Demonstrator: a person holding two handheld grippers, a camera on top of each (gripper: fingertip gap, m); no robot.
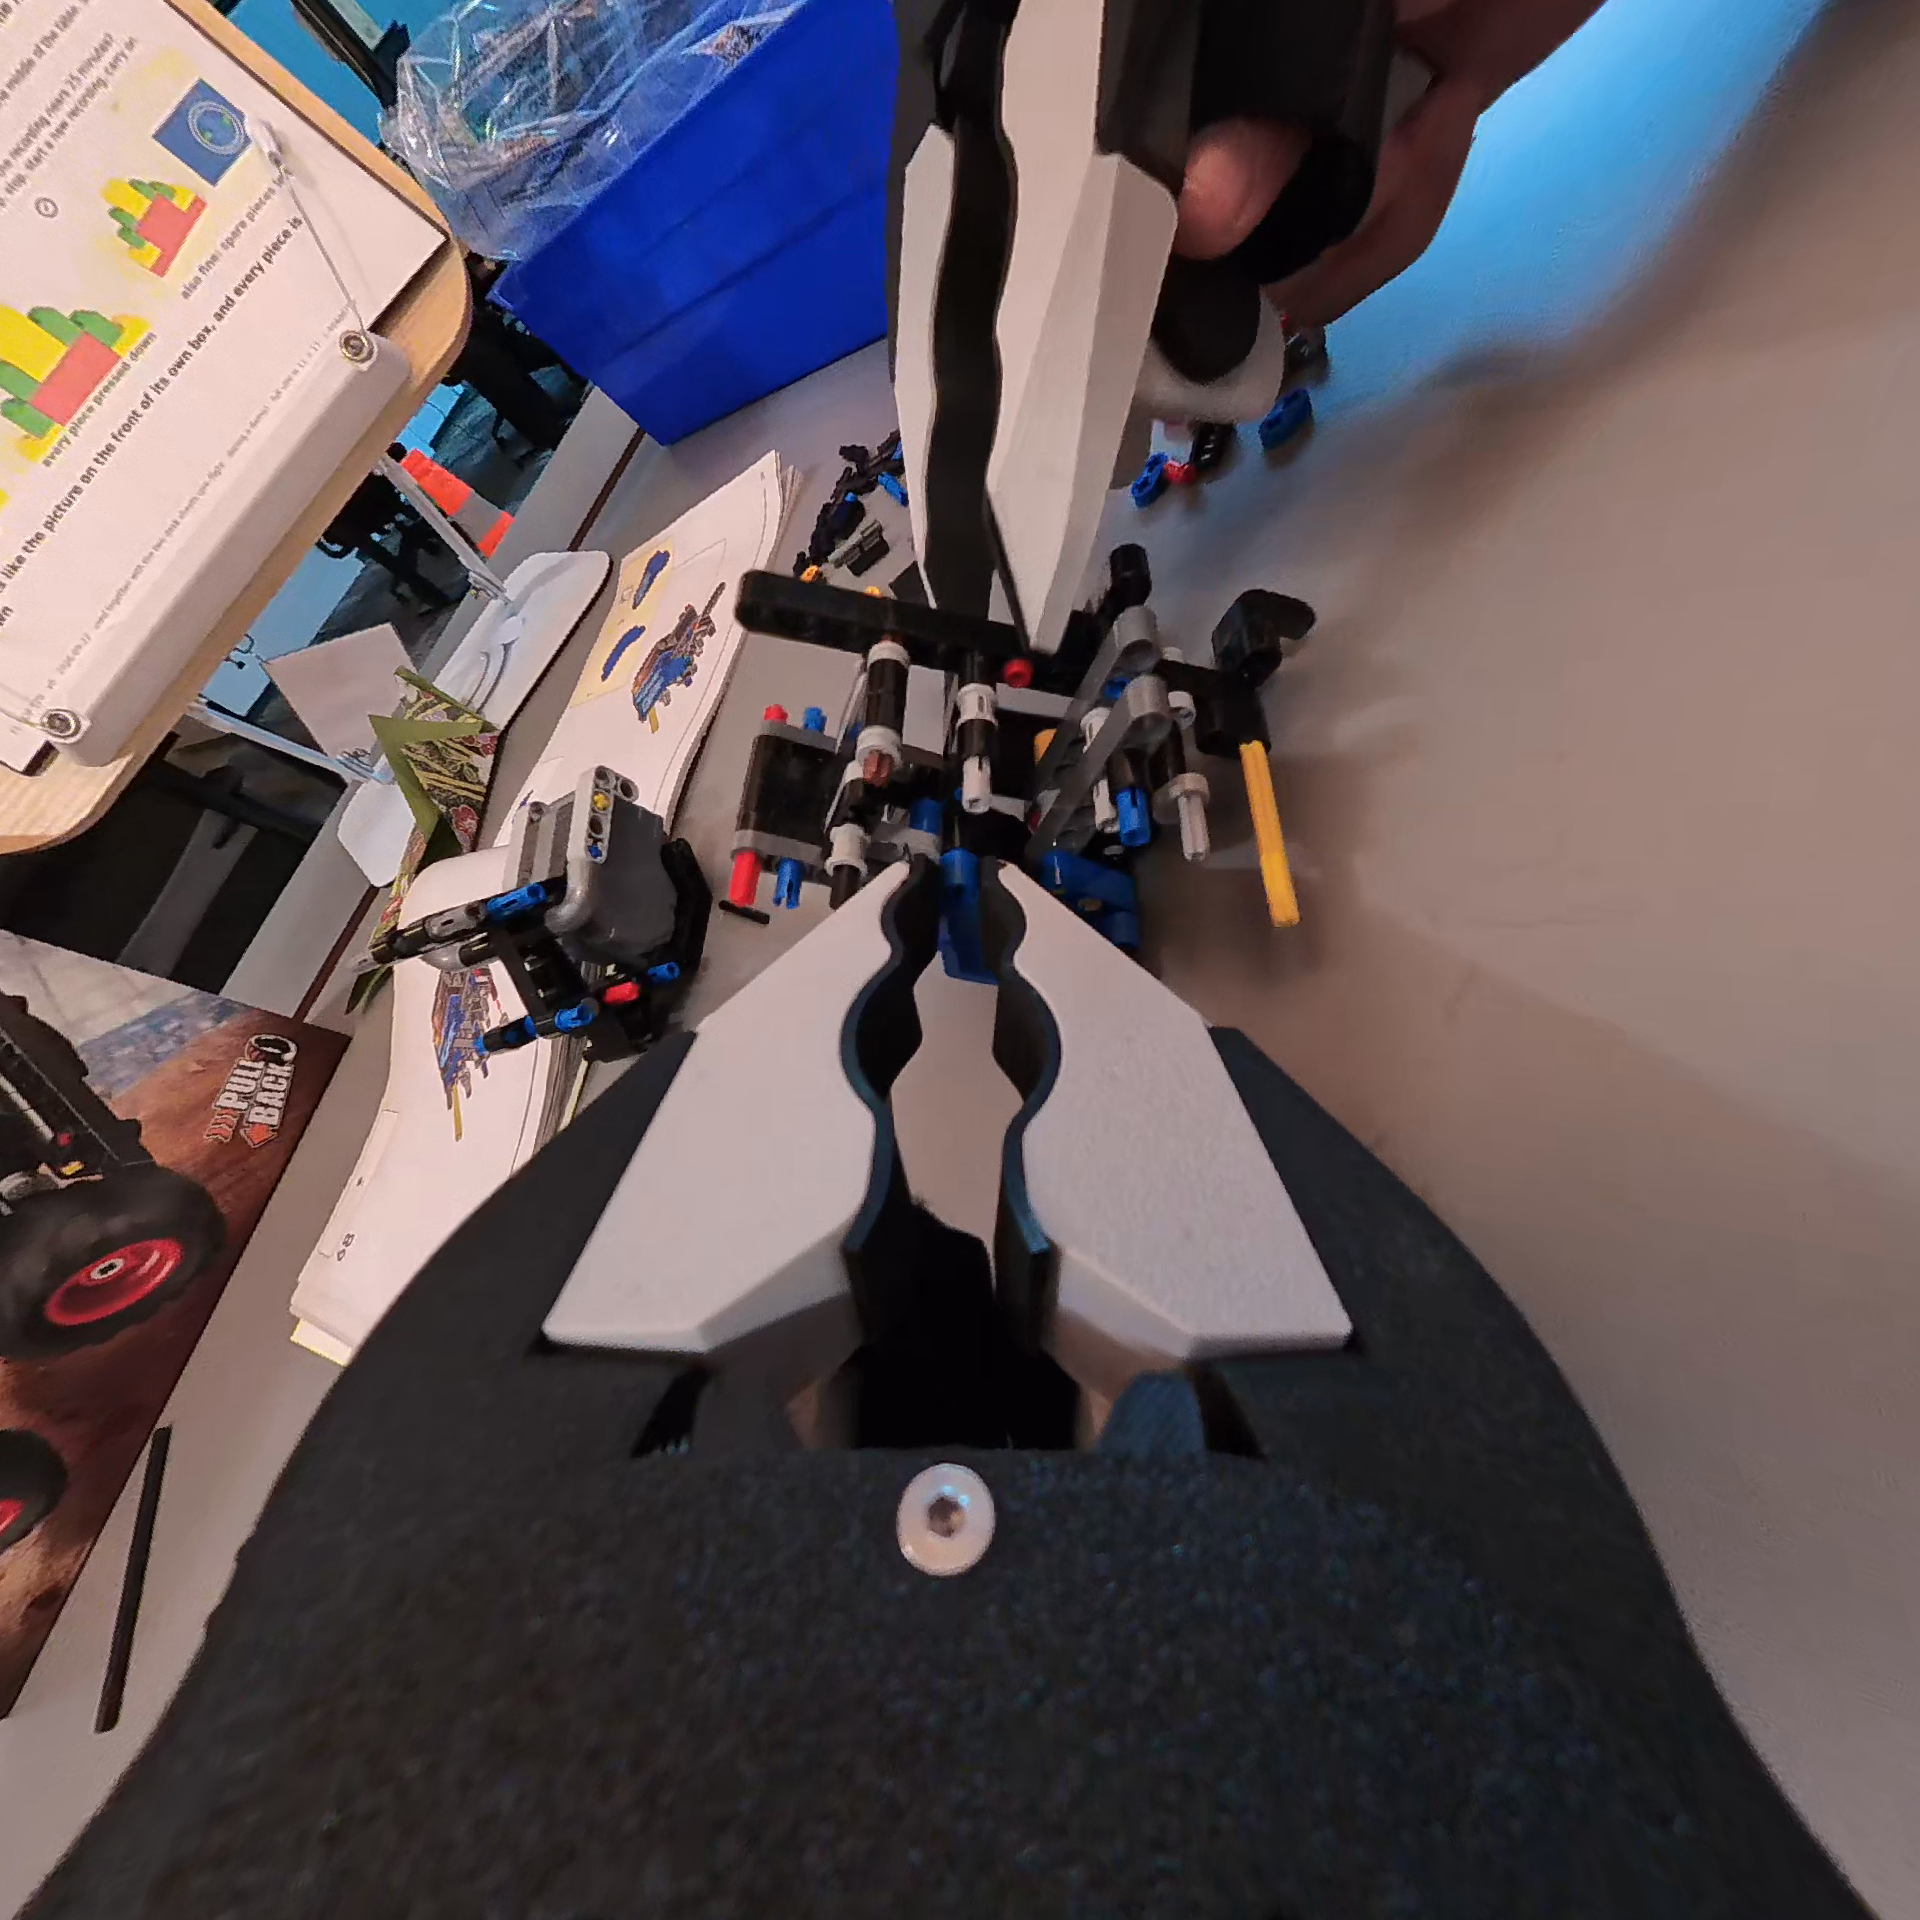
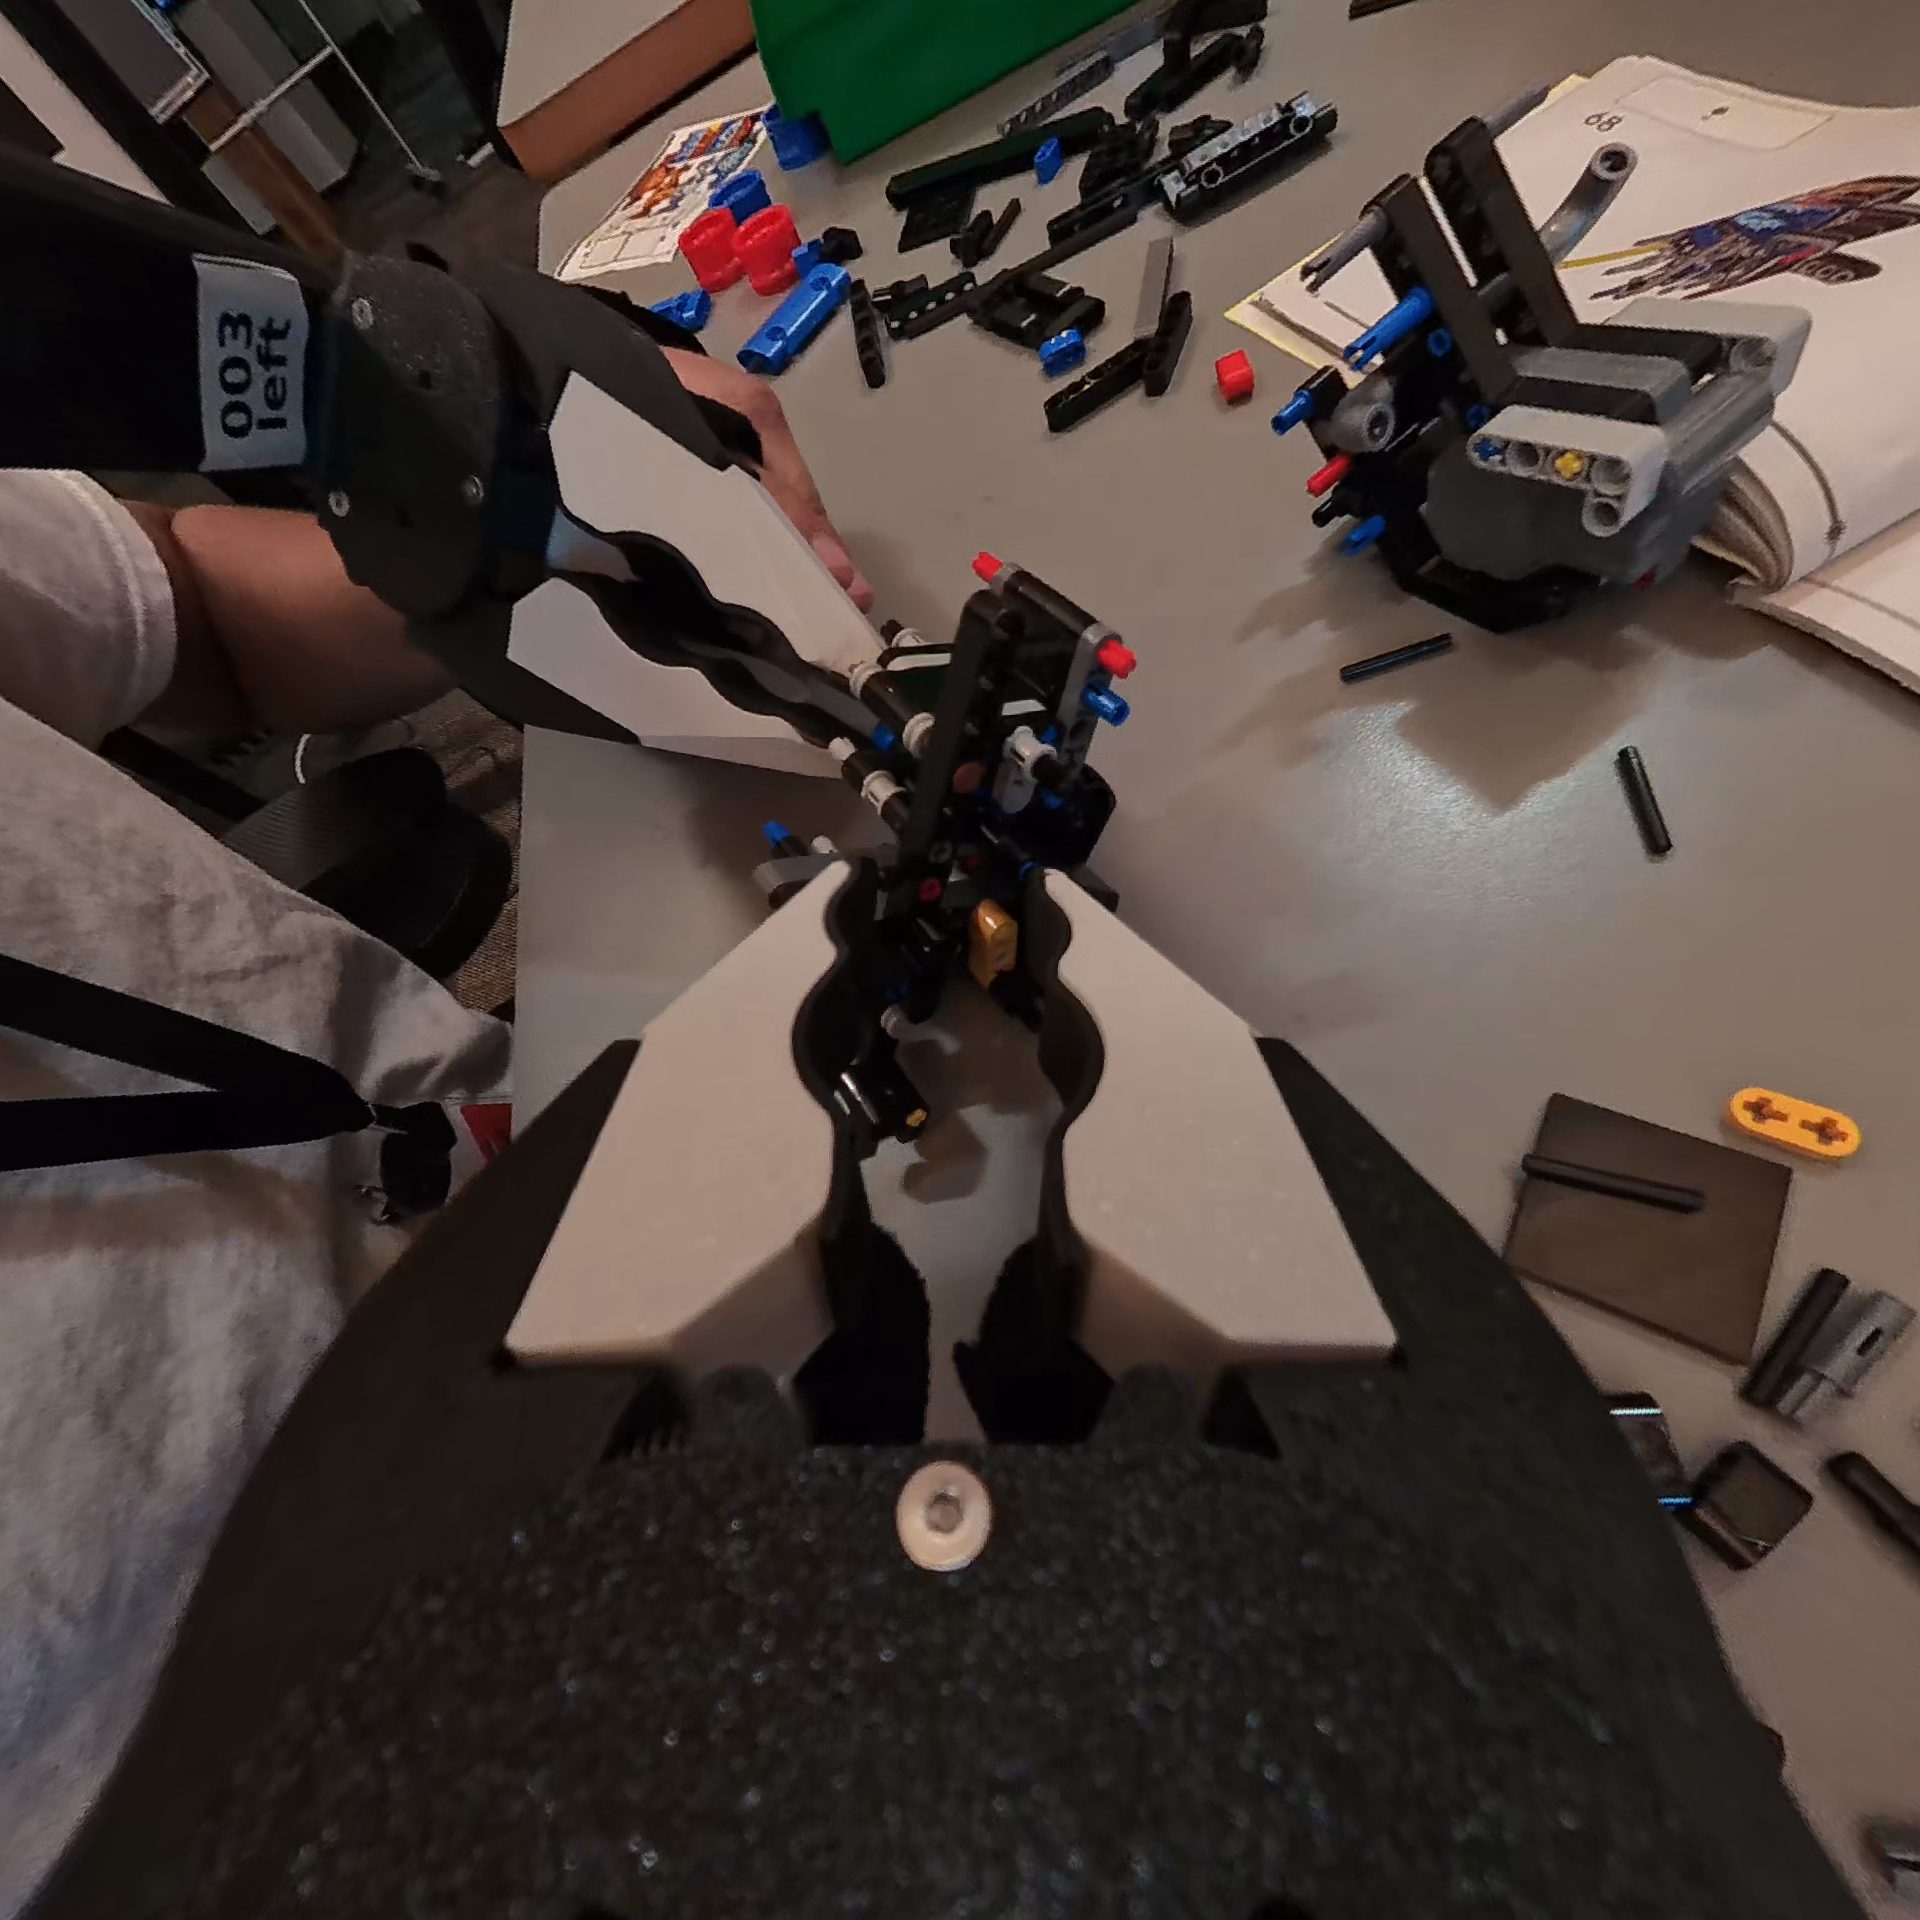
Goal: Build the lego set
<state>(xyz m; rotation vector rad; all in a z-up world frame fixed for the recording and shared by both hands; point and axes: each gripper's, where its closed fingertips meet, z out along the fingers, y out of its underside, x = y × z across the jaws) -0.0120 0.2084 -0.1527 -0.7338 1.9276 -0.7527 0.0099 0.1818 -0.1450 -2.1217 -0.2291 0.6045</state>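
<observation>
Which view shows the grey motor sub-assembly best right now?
The right wrist view: the grey motor sub-assembly sits large and sharp on the instruction booklet, its beams and blue pins clear. The left wrist view shows it smaller, off to the left side.

The left gripper [image 1: 951, 883] reaches forward low over the table, its two white fingers [image 1: 769, 1101] drawn close together at the tips and pinching a blue part of the half-built model [image 1: 966, 748]. The right gripper [image 2: 940, 883] comes at the same model from the far side, fingers [image 2: 1174, 1132] narrowed around its black frame, the tips pressed against it on both sides. In the right wrist view the left gripper enters from the left, with a bare forearm [image 2: 270, 613] and a hand [image 2: 790, 478] behind it. In the left wrist view a hand [image 1: 1299, 177] wraps the right gripper's handle from above.
</observation>
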